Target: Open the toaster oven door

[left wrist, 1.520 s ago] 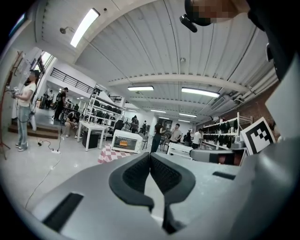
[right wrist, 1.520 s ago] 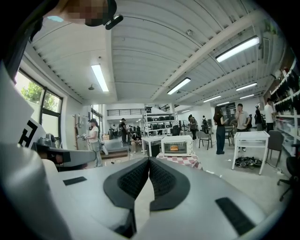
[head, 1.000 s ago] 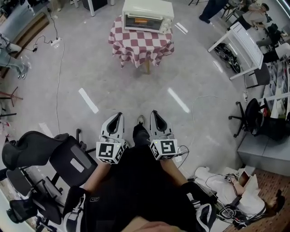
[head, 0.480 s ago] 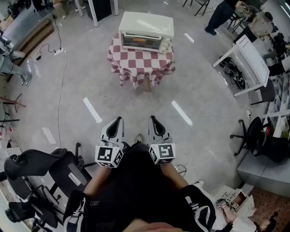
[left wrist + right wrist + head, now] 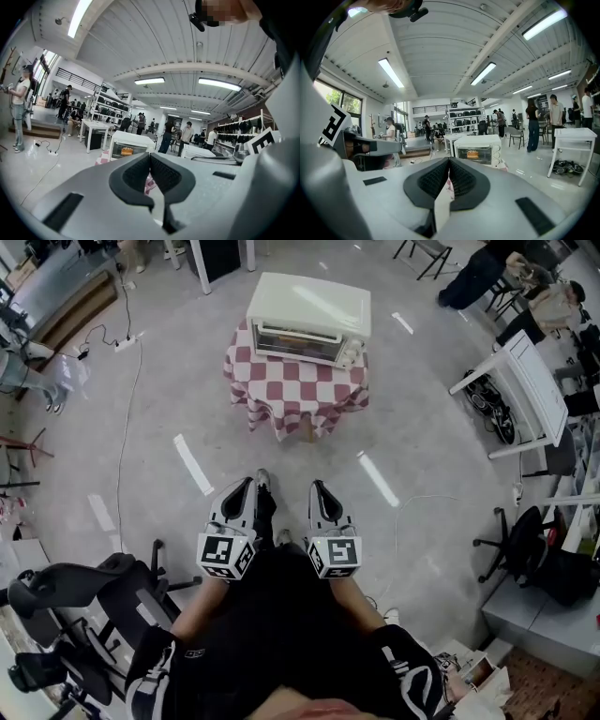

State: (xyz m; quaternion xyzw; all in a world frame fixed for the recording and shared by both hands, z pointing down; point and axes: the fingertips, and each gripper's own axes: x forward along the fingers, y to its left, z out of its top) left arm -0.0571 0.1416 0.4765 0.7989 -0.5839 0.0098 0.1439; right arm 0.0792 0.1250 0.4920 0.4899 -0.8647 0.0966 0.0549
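Note:
A cream toaster oven (image 5: pixel 307 318) stands on a small table with a red-and-white checked cloth (image 5: pixel 296 390), far ahead of me across the floor. Its glass door (image 5: pixel 296 340) is closed, and something orange shows inside (image 5: pixel 473 153). The oven also appears in the left gripper view (image 5: pixel 128 146). My left gripper (image 5: pixel 246 487) and right gripper (image 5: pixel 317 488) are held side by side close to my body, both shut and empty, well short of the table.
Grey floor lies between me and the table. A black office chair (image 5: pixel 84 596) sits at my lower left, a white table (image 5: pixel 523 379) at the right, another chair (image 5: pixel 525 540) further right. A cable and power strip (image 5: pixel 127 338) lie at the left. People stand in the background.
The table with the oven has come closer in the head view as I walk forward. Both grippers keep their place and stay shut.

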